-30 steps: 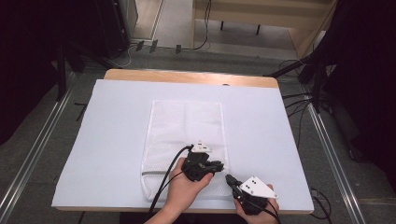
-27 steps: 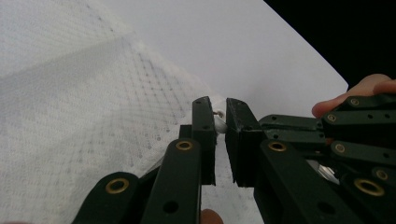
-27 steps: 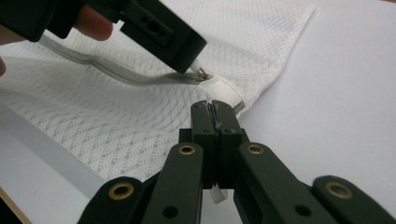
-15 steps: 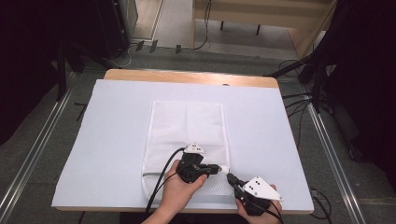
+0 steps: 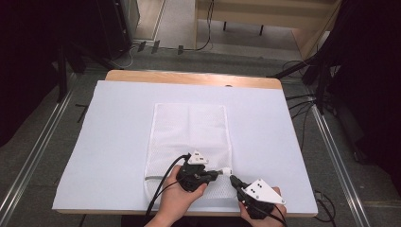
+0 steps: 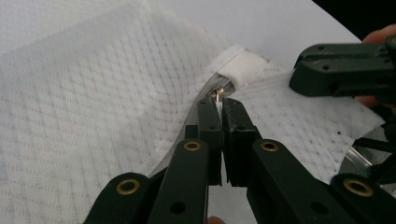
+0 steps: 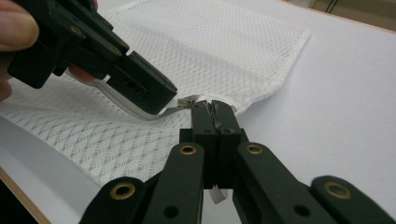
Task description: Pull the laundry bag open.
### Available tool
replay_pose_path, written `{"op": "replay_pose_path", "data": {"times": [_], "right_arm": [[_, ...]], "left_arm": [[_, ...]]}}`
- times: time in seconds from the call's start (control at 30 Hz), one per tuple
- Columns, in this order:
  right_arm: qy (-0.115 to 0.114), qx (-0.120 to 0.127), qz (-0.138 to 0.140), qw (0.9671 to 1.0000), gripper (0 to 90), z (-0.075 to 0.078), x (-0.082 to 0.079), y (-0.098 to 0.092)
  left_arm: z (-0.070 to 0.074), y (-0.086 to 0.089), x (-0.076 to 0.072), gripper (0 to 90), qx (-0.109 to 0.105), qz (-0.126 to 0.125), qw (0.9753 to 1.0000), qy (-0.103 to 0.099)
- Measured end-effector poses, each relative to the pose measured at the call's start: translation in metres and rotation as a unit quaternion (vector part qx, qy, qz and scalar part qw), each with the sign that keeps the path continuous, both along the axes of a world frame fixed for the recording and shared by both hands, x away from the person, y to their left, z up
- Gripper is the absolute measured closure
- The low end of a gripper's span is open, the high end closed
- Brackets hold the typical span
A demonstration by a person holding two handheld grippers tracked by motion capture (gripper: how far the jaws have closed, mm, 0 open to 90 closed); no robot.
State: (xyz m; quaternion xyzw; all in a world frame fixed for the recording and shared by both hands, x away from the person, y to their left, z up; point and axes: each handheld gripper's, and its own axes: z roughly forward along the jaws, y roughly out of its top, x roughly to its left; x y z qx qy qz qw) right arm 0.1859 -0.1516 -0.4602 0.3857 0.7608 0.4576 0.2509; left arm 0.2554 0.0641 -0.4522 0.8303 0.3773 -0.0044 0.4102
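Two grippers meet at the zipper end of a white mesh fabric bag (image 5: 189,137) lying flat on the white-covered table (image 5: 108,142).

The left gripper (image 6: 219,109) is clamped on the small metal zipper pull (image 6: 217,93); the right gripper (image 7: 214,111) pinches the bag's white fabric edge beside it, near the table's front edge.

Black hand-held gripper (image 5: 222,173) jaws, brass rivets, grey three-cornered plates, trailing black cables
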Motion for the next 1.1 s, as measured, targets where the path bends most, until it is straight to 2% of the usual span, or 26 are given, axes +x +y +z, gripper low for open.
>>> {"op": "replay_pose_path", "data": {"times": [0.23,0.37,0.4,0.43,0.5,0.53,0.57,0.63,0.67,0.73,0.77,0.8,0.83,0.87,0.93,0.97,1.03,1.07,1.1], "right_arm": [[0.000,-0.003,0.003,1.0000,90.0,0.000,-0.001,0.002],[-0.006,-0.016,0.006,0.9998,90.0,0.001,-0.004,0.006],[-0.011,-0.026,0.007,0.9996,90.0,0.001,-0.005,0.009],[-0.014,-0.031,0.003,0.9994,90.0,0.001,-0.006,0.010],[-0.019,-0.032,-0.005,0.9993,90.0,0.003,-0.006,0.008],[-0.018,-0.027,-0.008,0.9994,90.0,0.004,-0.005,0.006],[-0.014,-0.022,-0.011,0.9996,90.0,0.005,-0.004,0.003],[-0.011,-0.019,-0.012,0.9997,90.0,0.005,-0.003,0.002],[-0.008,-0.021,-0.015,0.9996,90.0,0.003,-0.002,0.001],[-0.009,-0.022,-0.013,0.9996,90.0,0.004,-0.002,0.002],[-0.011,-0.024,-0.014,0.9995,90.0,0.004,-0.003,0.002],[-0.013,-0.029,-0.018,0.9993,90.0,0.005,-0.003,0.003],[-0.013,-0.029,-0.018,0.9993,90.0,0.005,-0.003,0.003],[-0.014,-0.026,-0.025,0.9992,90.0,0.007,-0.002,-0.001],[-0.010,-0.019,-0.030,0.9993,90.0,0.008,0.000,-0.006],[-0.010,-0.019,-0.030,0.9993,90.0,0.008,0.000,-0.006],[-0.006,-0.015,-0.035,0.9993,90.0,0.008,0.001,-0.008],[-0.005,-0.017,-0.033,0.9993,90.0,0.008,0.001,-0.008],[-0.006,-0.020,-0.032,0.9993,90.0,0.008,0.001,-0.007]], "left_arm": [[-0.001,0.014,-0.002,88.2,0.002,-0.006,1.0000,0.004],[-0.001,0.022,-0.003,88.2,0.007,-0.006,0.9999,0.008],[-0.002,0.025,-0.004,88.2,0.016,-0.002,0.9999,0.004],[-0.002,0.025,-0.004,88.2,0.016,-0.002,0.9999,0.004],[-0.007,0.035,-0.003,88.2,0.045,0.017,0.9988,-0.011],[-0.007,0.035,-0.003,88.2,0.045,0.017,0.9988,-0.011],[-0.010,0.048,0.000,88.3,0.033,0.026,0.9991,0.004],[-0.009,0.055,0.001,88.2,0.032,0.031,0.9990,0.011],[-0.007,0.067,0.003,88.2,0.031,0.040,0.9986,0.014],[-0.006,0.080,0.003,88.2,0.035,0.051,0.9980,0.013],[-0.006,0.087,0.003,88.2,0.046,0.058,0.9972,0.010],[-0.006,0.087,0.003,88.2,0.046,0.058,0.9972,0.010],[-0.006,0.096,0.003,88.2,0.056,0.068,0.9961,0.008],[-0.008,0.119,0.005,88.2,0.035,0.084,0.9955,0.029],[-0.008,0.141,0.006,88.2,0.021,0.106,0.9933,0.042],[-0.008,0.141,0.006,88.2,0.021,0.106,0.9933,0.042],[-0.009,0.167,0.001,88.2,0.018,0.127,0.9907,0.045],[-0.009,0.167,0.001,88.2,0.018,0.127,0.9907,0.045],[-0.009,0.181,-0.003,88.2,0.022,0.137,0.9895,0.041]]}}
